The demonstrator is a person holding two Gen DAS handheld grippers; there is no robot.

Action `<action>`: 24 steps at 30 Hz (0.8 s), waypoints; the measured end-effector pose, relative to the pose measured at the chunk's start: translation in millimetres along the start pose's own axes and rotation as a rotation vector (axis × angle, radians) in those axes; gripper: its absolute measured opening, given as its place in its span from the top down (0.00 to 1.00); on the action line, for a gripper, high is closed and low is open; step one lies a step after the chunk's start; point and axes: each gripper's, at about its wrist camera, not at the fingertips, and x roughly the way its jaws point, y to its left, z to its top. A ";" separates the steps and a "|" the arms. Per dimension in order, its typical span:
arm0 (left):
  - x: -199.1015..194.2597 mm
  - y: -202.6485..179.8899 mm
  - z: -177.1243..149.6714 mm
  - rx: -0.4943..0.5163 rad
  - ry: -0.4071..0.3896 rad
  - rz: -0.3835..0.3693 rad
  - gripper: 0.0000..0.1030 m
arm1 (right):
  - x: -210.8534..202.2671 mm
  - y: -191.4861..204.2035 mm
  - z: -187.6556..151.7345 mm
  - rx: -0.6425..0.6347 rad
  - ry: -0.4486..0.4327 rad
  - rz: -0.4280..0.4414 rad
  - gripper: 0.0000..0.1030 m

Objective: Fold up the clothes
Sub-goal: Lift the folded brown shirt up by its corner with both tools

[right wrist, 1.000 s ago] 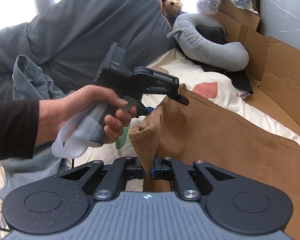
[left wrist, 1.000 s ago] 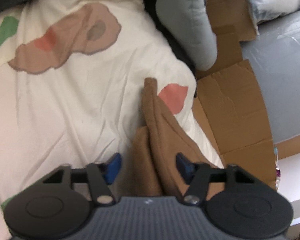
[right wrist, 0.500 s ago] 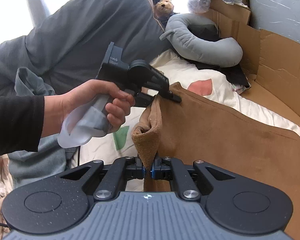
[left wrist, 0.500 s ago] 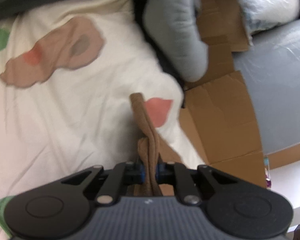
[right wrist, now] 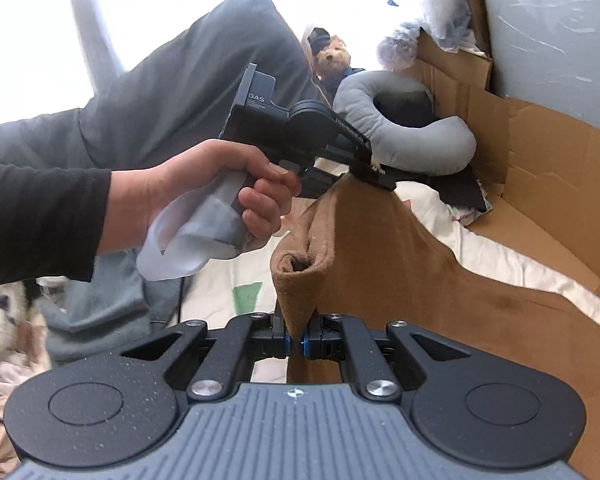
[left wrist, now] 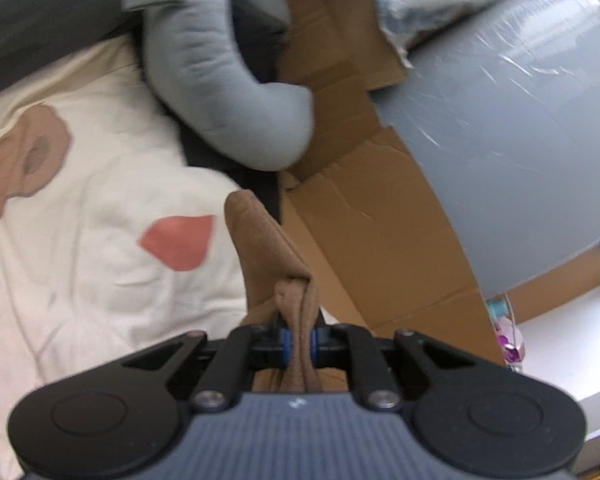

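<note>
A brown garment (right wrist: pixel 400 280) hangs lifted above the white patterned bedcover (right wrist: pixel 220 300), stretched between both grippers. My right gripper (right wrist: pixel 296 342) is shut on a rolled fold of its near edge. My left gripper (left wrist: pixel 298 340) is shut on a bunched fold of the same brown garment (left wrist: pixel 268 248), and in the right wrist view the left gripper (right wrist: pixel 364 172), held by a hand (right wrist: pixel 204 192) in a black sleeve, pinches the far top corner. The rest of the cloth drapes down to the right over the bed.
A grey U-shaped pillow (left wrist: pixel 228 92) lies at the head of the bed with a teddy bear (right wrist: pixel 334 56) behind it. Cardboard (left wrist: pixel 380 216) lines the right side against a grey wall (left wrist: pixel 500 128). A dark grey duvet (right wrist: pixel 160 92) and crumpled grey-blue clothes (right wrist: pixel 100 304) lie to the left.
The left gripper closed on the brown garment's edge, then both grippers rose with it, pulling the cloth up off the bed. The right gripper stayed shut on its fold throughout.
</note>
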 end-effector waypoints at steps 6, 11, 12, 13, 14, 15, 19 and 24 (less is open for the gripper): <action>10.2 -34.8 -13.8 0.018 -0.009 0.004 0.91 | -33.3 -38.0 -13.5 0.090 -0.024 -0.005 0.97; 17.9 -60.2 -25.2 0.029 -0.018 0.017 0.91 | -52.9 -57.6 -29.4 0.148 -0.057 -0.004 0.97; 19.5 -64.6 -27.5 0.027 -0.020 0.013 0.91 | -56.2 -60.1 -32.3 0.160 -0.063 0.000 0.97; 21.1 -69.2 -30.1 0.028 -0.021 0.012 0.91 | -59.5 -62.6 -35.2 0.173 -0.070 0.004 0.97; 23.4 -73.6 -32.9 0.031 -0.020 0.013 0.91 | -62.4 -64.9 -38.5 0.186 -0.076 0.006 0.97; 25.6 -78.3 -35.5 0.037 -0.020 0.016 0.91 | -65.1 -67.0 -42.1 0.199 -0.082 0.006 0.97; 35.5 -101.5 -48.3 0.095 -0.033 0.055 0.91 | -77.5 -76.4 -57.3 0.259 -0.109 0.012 0.97; 52.1 -126.0 -63.5 0.153 -0.024 0.066 0.91 | -94.8 -90.0 -78.9 0.335 -0.142 0.013 0.97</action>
